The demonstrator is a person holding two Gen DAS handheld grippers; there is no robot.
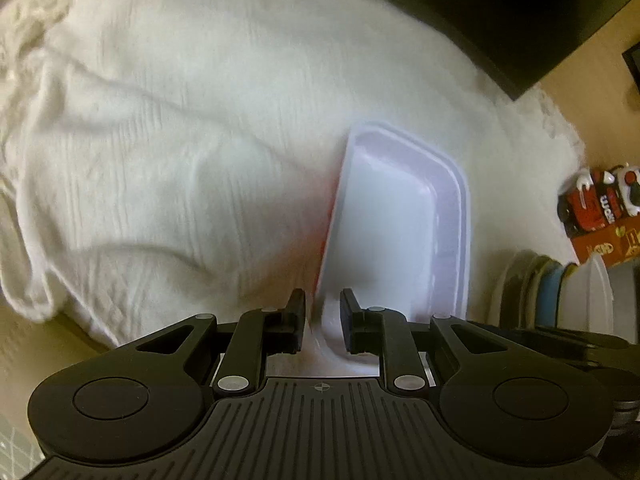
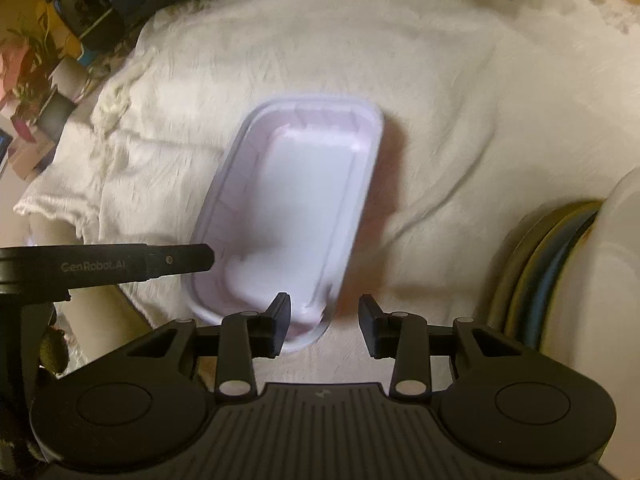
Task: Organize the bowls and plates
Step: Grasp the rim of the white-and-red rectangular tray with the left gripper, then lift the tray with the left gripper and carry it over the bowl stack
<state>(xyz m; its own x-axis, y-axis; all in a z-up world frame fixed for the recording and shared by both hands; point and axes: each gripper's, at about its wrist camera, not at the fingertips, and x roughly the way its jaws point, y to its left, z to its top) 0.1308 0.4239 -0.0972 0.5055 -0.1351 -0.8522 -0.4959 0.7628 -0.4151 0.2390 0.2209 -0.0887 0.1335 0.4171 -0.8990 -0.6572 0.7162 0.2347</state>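
Observation:
A pale lilac-white rectangular tray [image 1: 400, 216] hangs tilted above the white cloth [image 1: 180, 140], with a reddish edge showing under its left side. My left gripper [image 1: 322, 312] is shut on the tray's near end, one finger on each side of the wall. In the right wrist view the same tray [image 2: 304, 192] fills the middle. My right gripper [image 2: 324, 320] has its jaws drawn in around the tray's near right corner, the left finger inside the wall and the right finger outside. Blur hides the contact itself. The left gripper's fingertip [image 2: 196, 258] reaches the tray's left rim.
A stack of plates [image 2: 536, 272] with olive and blue rims stands at the right, a pale dish [image 2: 624, 280] beside it. A red and orange carton [image 1: 600, 220] sits beyond them. A black box [image 1: 520, 20] borders the cloth's far edge. Plants and clutter [image 2: 36, 72] lie left.

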